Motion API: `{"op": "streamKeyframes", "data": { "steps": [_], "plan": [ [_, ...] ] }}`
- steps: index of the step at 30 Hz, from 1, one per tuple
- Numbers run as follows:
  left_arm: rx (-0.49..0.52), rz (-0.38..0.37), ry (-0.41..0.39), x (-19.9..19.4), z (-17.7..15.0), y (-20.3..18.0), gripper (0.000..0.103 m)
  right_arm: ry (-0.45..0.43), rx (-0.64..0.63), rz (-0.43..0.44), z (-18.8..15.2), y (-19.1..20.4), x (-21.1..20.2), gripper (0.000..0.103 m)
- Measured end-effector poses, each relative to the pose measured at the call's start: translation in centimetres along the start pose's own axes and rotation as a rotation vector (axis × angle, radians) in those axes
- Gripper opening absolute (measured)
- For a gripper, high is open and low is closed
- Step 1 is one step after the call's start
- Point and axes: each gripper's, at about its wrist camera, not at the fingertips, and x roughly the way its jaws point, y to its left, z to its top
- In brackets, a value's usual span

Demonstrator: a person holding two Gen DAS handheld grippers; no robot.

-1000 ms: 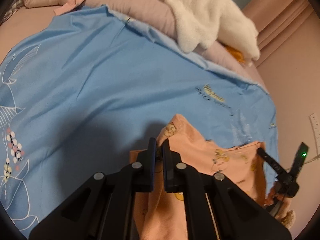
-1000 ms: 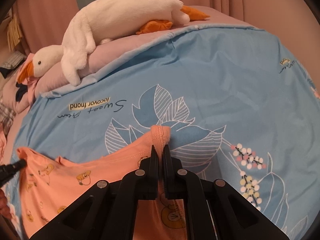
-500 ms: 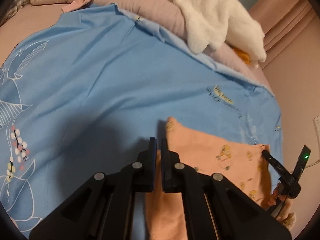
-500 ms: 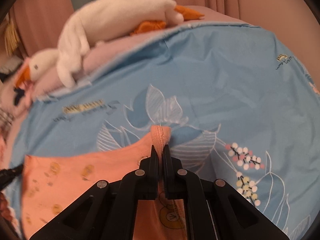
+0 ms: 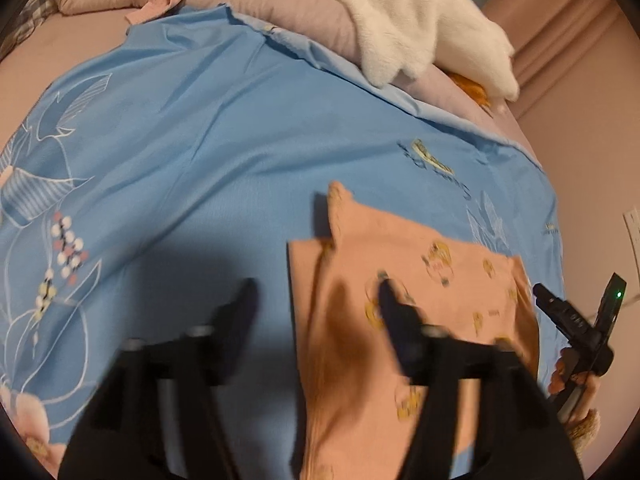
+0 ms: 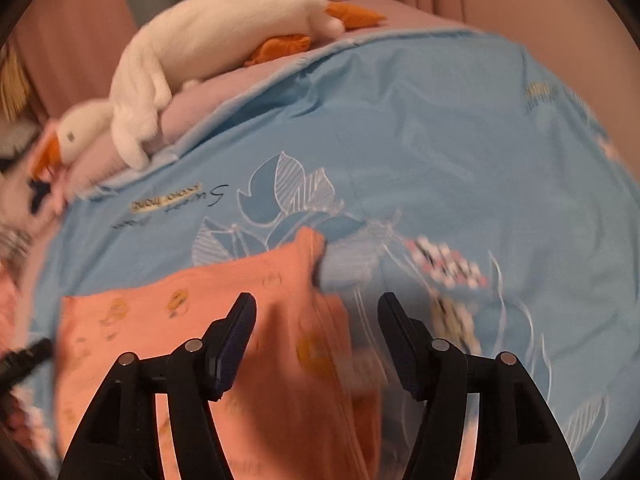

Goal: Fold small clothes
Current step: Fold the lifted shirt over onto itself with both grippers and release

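Dim, warm light throughout. Across most of both frames, a bed under a blue duvet cover [image 6: 440,128] printed with white leaves; along its upper edge, a mauve pillow [image 5: 296,12] bearing a white plush goose [image 6: 224,36]. Behind, pink curtains [image 5: 560,36] at upper right of the left view, a pinkish wall [image 5: 600,168] beside them.

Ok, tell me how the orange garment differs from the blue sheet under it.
The orange garment is small, folded over and printed with little yellow figures; the blue sheet is large, spread out and printed with white-outlined leaves and berries. Both lie flat on the bed.
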Motion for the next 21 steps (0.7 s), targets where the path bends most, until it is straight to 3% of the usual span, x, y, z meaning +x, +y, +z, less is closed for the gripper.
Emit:
{"op": "streamKeyframes", "data": {
  "steps": [2,5,8,12,15,16,17,19,20,21],
  "plan": [
    [0.01,-0.021,0.021,-0.4,-1.2,-0.1,0.072,0.023,0.076,0.077,-1.3,-2.0,-1.3,0.064],
    [-0.009,-0.064,0.071,0.0,-2.9,0.1,0.072,0.072,0.13,0.114,-3.5,-3.9,-1.9,0.064],
    [-0.024,-0.058,0.11,1.1,-4.2,0.3,0.072,0.13,0.165,0.178,-6.0,-5.0,-1.8,0.064],
    [-0.038,-0.084,0.092,1.4,-5.0,0.2,0.071,0.16,0.207,0.265,-7.9,-5.3,-1.3,0.064],
    [-0.081,-0.212,0.124,2.6,-5.0,-0.1,0.068,0.15,0.21,0.299,-7.5,-4.4,-0.5,0.064],
    [-0.093,-0.24,0.131,3.0,-5.0,-0.3,0.056,0.148,0.207,0.332,-7.4,-4.0,-0.1,0.064],
    [-0.109,-0.24,0.135,3.6,-5.0,-0.4,0.05,0.146,0.209,0.37,-7.2,-3.6,0.6,0.061],
    [-0.106,-0.203,0.114,3.8,-5.1,-0.9,0.023,0.137,0.215,0.373,-7.0,-2.8,1.9,0.04],
    [-0.101,-0.204,0.102,3.7,-5.3,-1.2,0.021,0.118,0.204,0.352,-6.9,-2.3,2.3,0.021],
    [-0.109,-0.187,0.088,3.4,-5.4,-1.5,0.02,0.12,0.203,0.359,-7.0,-2.2,2.4,0.018]
  ]
}}
